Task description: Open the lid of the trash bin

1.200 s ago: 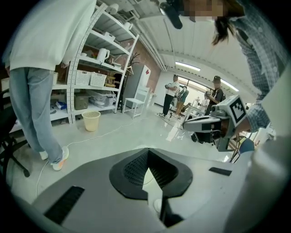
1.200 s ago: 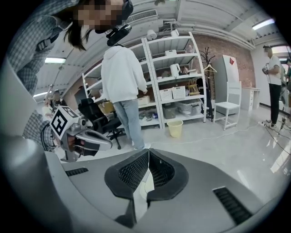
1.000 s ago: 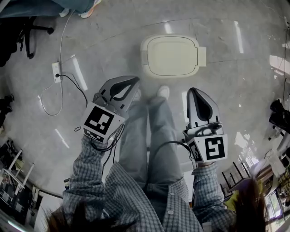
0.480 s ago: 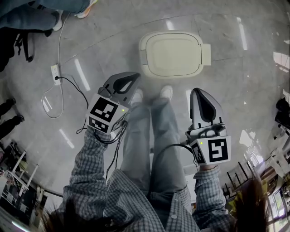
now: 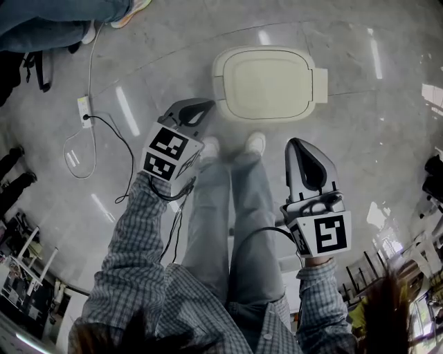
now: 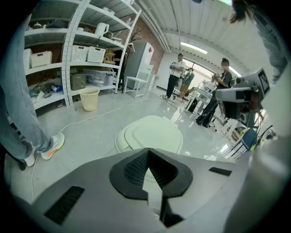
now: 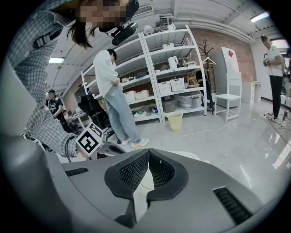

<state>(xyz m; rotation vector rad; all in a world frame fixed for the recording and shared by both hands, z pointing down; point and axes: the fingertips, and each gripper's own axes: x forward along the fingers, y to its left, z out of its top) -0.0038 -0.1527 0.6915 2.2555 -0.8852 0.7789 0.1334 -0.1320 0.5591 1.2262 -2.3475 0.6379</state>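
Note:
The trash bin (image 5: 265, 83) is cream, with a rounded lid lying flat and closed. It stands on the floor just beyond the person's shoes (image 5: 255, 143). My left gripper (image 5: 207, 104) is shut with nothing in it, and its tip is close to the bin's near left corner; I cannot tell if it touches. In the left gripper view the bin (image 6: 150, 135) lies right ahead of the closed left gripper (image 6: 148, 151). My right gripper (image 5: 293, 142) is also shut and empty, held back from the bin at its right front. In the right gripper view, the right gripper (image 7: 148, 151) has its jaws together.
A power strip (image 5: 85, 109) with a trailing cable (image 5: 111, 148) lies on the floor to the left. Another person's legs (image 5: 48, 21) stand at the top left. Shelving (image 6: 68, 50), a yellow basket (image 6: 89, 99) and several people (image 6: 175, 75) are farther off.
My left gripper has moved forward to the bin's near left corner. The right gripper has hardly shifted. The bin's lid stays closed.

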